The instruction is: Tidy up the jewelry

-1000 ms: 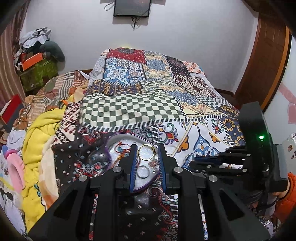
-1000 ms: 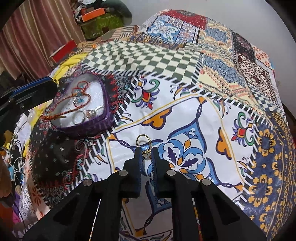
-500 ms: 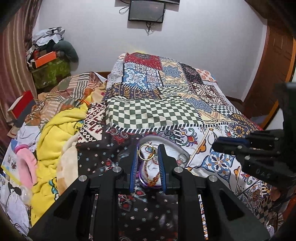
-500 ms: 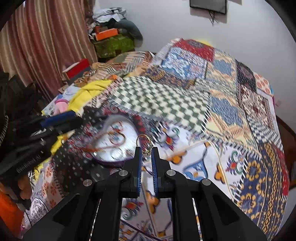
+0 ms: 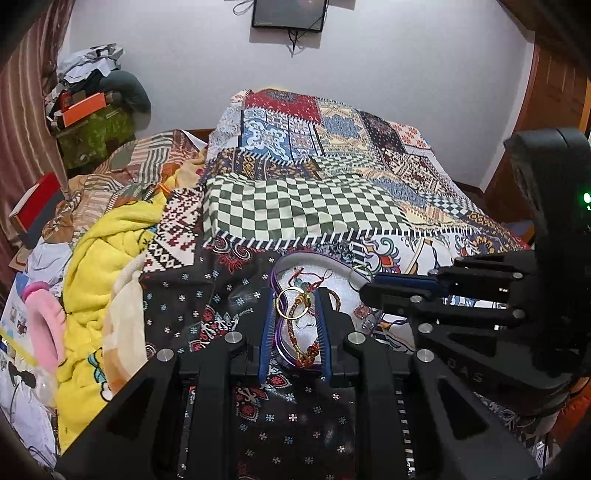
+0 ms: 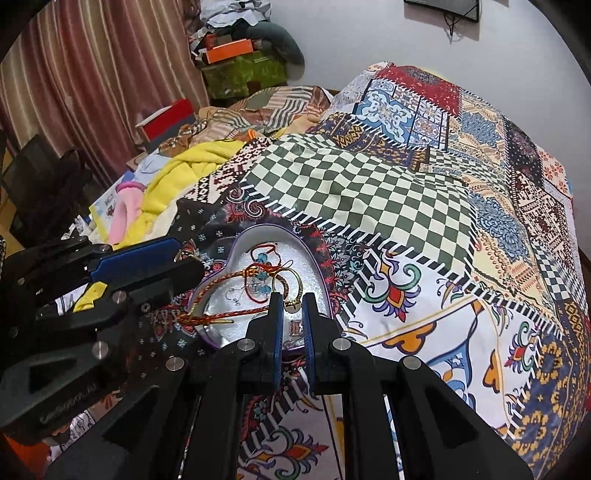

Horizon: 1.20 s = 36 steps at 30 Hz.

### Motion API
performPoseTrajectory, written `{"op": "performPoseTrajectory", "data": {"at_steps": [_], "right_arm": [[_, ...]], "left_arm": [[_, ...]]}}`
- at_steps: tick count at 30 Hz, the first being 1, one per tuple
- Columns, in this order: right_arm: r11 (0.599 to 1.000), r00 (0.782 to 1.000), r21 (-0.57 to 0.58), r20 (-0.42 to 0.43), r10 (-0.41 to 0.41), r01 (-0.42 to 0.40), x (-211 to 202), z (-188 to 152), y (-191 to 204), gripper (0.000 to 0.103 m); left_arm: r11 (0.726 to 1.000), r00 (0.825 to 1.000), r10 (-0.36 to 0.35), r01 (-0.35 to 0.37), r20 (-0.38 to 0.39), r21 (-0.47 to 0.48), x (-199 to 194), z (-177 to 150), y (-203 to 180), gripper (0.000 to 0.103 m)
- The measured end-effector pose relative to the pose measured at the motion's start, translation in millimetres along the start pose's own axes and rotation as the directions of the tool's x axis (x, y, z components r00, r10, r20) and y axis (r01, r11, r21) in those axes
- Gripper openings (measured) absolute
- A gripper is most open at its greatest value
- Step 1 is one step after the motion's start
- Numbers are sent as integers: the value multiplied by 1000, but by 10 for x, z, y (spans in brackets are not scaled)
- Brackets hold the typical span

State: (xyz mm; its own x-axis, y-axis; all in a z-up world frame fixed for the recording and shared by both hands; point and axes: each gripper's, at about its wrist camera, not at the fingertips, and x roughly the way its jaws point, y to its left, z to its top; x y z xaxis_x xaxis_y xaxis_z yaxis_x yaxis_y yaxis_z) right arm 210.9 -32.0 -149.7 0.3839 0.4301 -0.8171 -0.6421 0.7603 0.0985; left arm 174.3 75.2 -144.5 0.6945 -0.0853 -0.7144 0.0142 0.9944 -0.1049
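A purple heart-shaped box [image 5: 306,255] [image 6: 258,230] lies on the patchwork quilt [image 5: 303,210]. It holds a red braided cord [image 6: 221,284] and small silver pieces. My left gripper [image 5: 295,299] is shut on a gold ring [image 5: 291,304], just above the box's near left rim. My right gripper [image 6: 291,301] is shut on a second gold ring [image 6: 287,290] over the box's near edge. In the left wrist view the right gripper [image 5: 369,288] reaches in from the right. The right wrist view shows the left gripper [image 6: 181,258] at the box's left side.
A yellow blanket [image 5: 99,258] and a pink fluffy item [image 5: 40,317] are heaped left of the quilt. Behind them sit a red box [image 5: 33,206], a green bag with an orange box [image 5: 83,110] and a curtain [image 6: 92,74]. A screen [image 5: 288,13] hangs on the wall.
My right gripper carried its ring from the white quilt patch leftward to over the heart box. My left gripper, still holding its ring, rose and settled at the box's left edge.
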Motion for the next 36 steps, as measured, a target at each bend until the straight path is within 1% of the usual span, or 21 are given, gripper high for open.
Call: {"op": "performPoseTrajectory", "data": {"at_steps": [7,14,16,18,19,23,27,29,31,33,36], "right_arm": [[1000,1000,-21,-12,13,-14,81,-14,1,9],[999,999,-43,-32,22,-23,136,-47,40,9],[999,999,-43,-41,31,-33,130,-44,45,12],[998,998,-36,-52,47,-48,115,-41,43,21],[998,998,-35,-54,43,-45,109,-42,41,23],[999,999,-34,-33,19,-20,3,-41,33,24],[1000,1000,-15,19,-3,3,-238,3,1,24],[1000,998,-4,62,-15,16,-425,42,-16,24],[1000,993,7,115,-28,28,-649,83,-7,24],[999,985,13,165,-42,40,-849,105,18,24],[998,963,17,261,-68,65,-1242,125,97,24]], "left_arm": [[1000,999,-16,15,-33,-18,147,-22,34,20],[1000,999,-21,20,-42,-16,161,-33,31,20],[1000,999,-19,19,-45,-11,156,-36,29,20],[1000,999,-15,14,-47,-6,145,-29,29,21],[1000,999,-14,14,-46,-5,133,-26,27,21],[1000,999,-15,15,-36,-8,49,0,21,22],[1000,1000,-9,9,-3,-13,-112,58,8,22],[1000,1000,-4,4,22,-18,-229,97,7,22],[1000,998,7,-6,62,-20,-409,149,-4,22],[1000,995,19,-17,103,-21,-583,198,-12,22],[999,983,35,-31,180,-24,-922,272,-59,22]]}}
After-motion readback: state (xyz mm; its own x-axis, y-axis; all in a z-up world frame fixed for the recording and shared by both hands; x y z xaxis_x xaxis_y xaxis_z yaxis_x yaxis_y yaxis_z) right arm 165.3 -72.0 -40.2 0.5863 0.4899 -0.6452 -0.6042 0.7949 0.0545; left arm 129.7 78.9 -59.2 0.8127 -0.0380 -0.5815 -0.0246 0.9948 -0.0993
